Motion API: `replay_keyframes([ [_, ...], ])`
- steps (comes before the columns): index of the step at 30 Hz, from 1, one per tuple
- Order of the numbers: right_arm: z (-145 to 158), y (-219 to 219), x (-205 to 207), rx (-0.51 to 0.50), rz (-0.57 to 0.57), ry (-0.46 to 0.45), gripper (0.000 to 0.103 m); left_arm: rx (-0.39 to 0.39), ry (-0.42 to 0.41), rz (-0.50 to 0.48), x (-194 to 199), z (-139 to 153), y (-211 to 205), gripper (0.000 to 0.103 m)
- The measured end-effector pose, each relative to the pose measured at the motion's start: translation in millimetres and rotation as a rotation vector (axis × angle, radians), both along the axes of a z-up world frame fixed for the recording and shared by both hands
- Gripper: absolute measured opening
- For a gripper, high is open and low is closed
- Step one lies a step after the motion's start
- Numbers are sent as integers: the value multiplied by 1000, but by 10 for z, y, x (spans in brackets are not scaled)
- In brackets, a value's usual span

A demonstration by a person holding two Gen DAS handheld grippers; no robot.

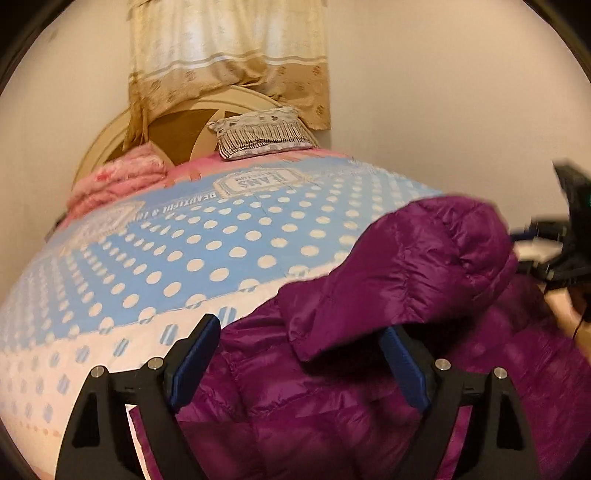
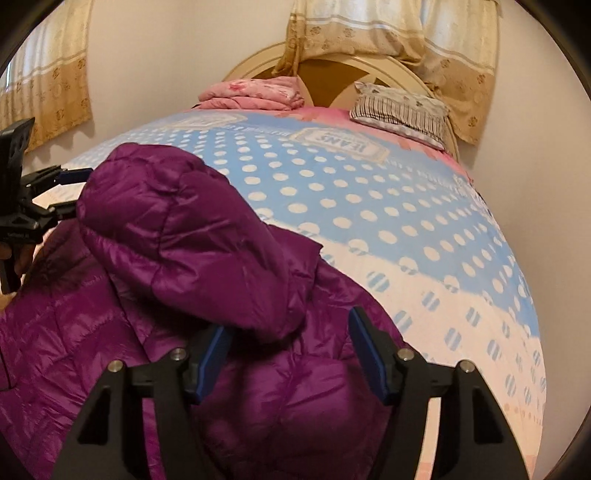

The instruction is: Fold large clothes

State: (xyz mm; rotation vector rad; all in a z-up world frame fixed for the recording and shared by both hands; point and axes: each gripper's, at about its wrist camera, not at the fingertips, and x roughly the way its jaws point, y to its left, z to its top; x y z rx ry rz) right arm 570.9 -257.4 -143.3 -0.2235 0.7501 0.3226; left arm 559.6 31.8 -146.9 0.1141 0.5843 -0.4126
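On the near end of the bed, a purple puffer jacket [image 1: 388,369] lies spread over the blue polka-dot bedspread [image 1: 177,258]; the jacket serves as landmark for all positions below.

Left of the jacket: bare bedspread, blue with white dots, turning cream with striped dots along the near edge. The left gripper [image 1: 299,363] hovers over the jacket's left part. Its jaws stand wide apart, blue pads [image 1: 194,363] facing inward, nothing between them but the quilted fabric underneath. Contact between finger and fabric cannot be told.

Centre: the jacket's hood [image 1: 417,266] is flopped forward onto the body of the jacket, puffed up and creased.

Right of the jacket, in the right wrist view: the right gripper [image 2: 293,360] sits over the shoulder area just below the hood [image 2: 177,229]. Jaws are likewise spread wide and hold nothing. More bedspread [image 2: 406,206] runs off to the right.

Beyond the jacket, at the head of the bed: folded pink blanket [image 2: 251,92] on the left, striped pillow [image 2: 400,107] on the right, both against a round cream headboard [image 2: 391,66]. Beige curtain [image 2: 436,33] hangs above the headboard.

The left wrist view is blurred at its right edge, where the other gripper's body shows as a dark shape.
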Motion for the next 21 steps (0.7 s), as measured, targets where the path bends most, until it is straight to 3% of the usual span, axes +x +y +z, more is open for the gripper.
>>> replay_keyframes([
  [2, 30, -18, -66, 9, 25, 37, 60, -23, 63, 20, 45, 53, 75, 87],
  [5, 2, -79, -243, -57, 32, 63, 57, -40, 101, 43, -51, 78, 204, 87],
  [7, -12, -236, -283, -62, -31, 67, 57, 13, 106, 83, -88, 35, 290, 87],
  [11, 10, -436, -76, 57, -222, 83, 57, 124, 92, 230, 50, -74, 234, 87],
  [15, 156, -148, 101, 177, -283, 103, 58, -28, 161, 312, 214, -12, 60, 87],
  [18, 282, 206, 163, 280, -237, 113, 58, -58, 128, 294, 209, 110, -215, 87],
  [21, 188, 520, 164, 249, -201, 123, 58, -31, 140, 244, 156, 42, -473, 87],
])
